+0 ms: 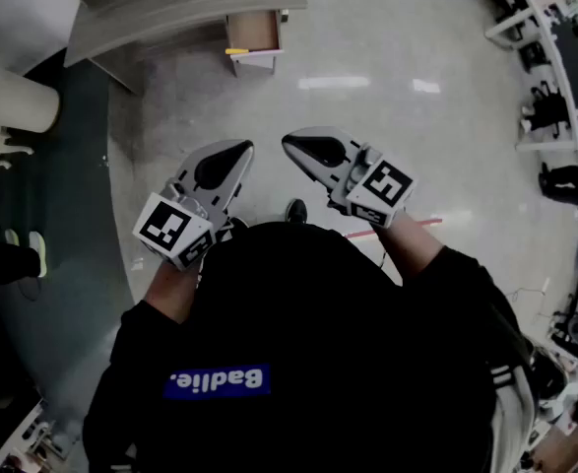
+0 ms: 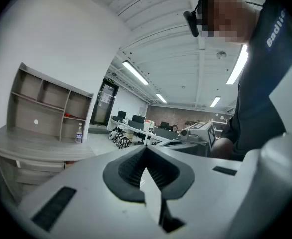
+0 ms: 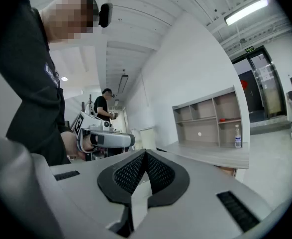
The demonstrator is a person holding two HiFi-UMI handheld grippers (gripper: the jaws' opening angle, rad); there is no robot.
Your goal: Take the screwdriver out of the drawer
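Upper left of the head view: a white cylinder (image 1: pixel 11 97), smooth. Next to it is a grey wood-grain surface (image 1: pixel 170 13) with a long flat edge. At top centre the drawer (image 1: pixel 261 28) is pulled open. It is boxy, pale wood inside, with a white front. The screwdriver (image 1: pixel 237 51) lies in it, a slim yellow bar close to the front. The floor (image 1: pixel 367 126) is glossy and pale, with light glare. Mid-frame is the left gripper (image 1: pixel 237 152), a grey plastic shell with dark ribbed pads, jaws pressed together and nothing between. Just to its right is the right gripper (image 1: pixel 290 143), same build, jaws also closed and empty. Both are well apart from the drawer. Each carries a black-and-white marker cube (image 1: pixel 173 230).
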